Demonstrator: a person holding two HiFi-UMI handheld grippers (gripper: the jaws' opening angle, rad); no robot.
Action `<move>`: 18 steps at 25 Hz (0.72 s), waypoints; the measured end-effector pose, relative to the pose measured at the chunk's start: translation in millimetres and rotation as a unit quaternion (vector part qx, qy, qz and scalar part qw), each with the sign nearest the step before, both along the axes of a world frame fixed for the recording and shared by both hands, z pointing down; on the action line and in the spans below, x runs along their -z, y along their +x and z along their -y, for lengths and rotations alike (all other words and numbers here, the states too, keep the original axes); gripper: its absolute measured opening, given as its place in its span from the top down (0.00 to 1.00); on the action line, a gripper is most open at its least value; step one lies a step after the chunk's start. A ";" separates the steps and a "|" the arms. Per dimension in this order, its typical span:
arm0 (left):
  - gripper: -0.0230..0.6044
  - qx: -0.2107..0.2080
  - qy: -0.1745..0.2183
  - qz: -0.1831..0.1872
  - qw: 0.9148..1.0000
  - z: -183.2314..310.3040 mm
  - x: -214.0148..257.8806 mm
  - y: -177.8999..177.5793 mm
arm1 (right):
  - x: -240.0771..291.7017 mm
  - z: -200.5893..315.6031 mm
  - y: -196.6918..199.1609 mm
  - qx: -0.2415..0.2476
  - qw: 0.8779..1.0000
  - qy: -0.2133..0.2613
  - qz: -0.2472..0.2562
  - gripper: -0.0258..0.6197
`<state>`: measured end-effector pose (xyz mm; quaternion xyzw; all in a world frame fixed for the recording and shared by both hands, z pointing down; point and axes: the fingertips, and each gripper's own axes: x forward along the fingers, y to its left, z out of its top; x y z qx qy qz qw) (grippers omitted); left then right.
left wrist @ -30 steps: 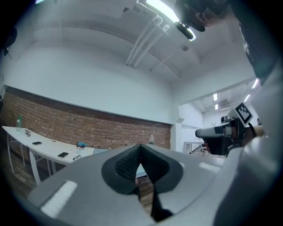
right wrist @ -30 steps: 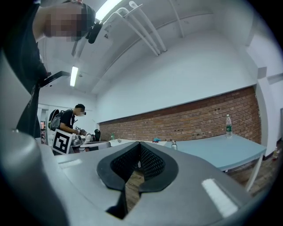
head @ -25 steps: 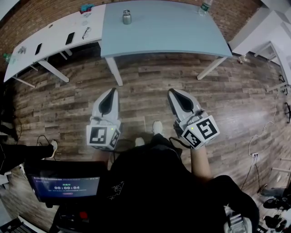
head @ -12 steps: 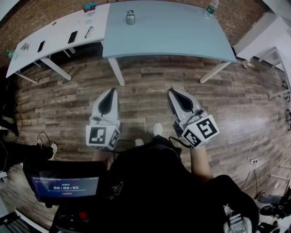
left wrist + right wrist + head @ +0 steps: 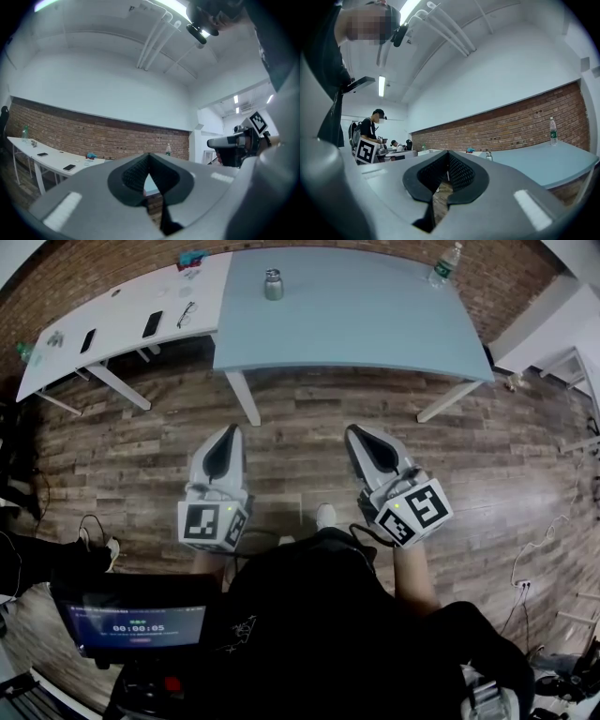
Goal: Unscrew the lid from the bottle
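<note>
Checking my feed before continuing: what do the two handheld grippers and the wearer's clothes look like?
The left gripper and right gripper have light grey tapered shells with black ribbed pads. Each carries a white cube with black square markers. A black cable trails by the right one. The person wears a black top.

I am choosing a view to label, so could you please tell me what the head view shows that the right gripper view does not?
Only the head view shows the timer screen and a phone on the white table. Only the right gripper view shows ceiling pipes and a bystander. Both show the blue-grey table with the metal bottle and the plastic bottle.
</note>
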<state>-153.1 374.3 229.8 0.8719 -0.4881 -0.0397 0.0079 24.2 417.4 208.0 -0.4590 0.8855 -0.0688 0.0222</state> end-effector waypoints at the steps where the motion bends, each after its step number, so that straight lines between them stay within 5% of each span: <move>1: 0.97 0.001 0.001 0.003 1.000 3.5 -0.9 1.7 | -0.5 3.3 1.4 0.002 1.000 0.001 0.000 0.96; 18: 0.97 0.025 0.015 0.009 1.000 52.3 13.5 50.8 | 6.3 54.0 42.7 0.042 0.999 0.007 0.002 0.96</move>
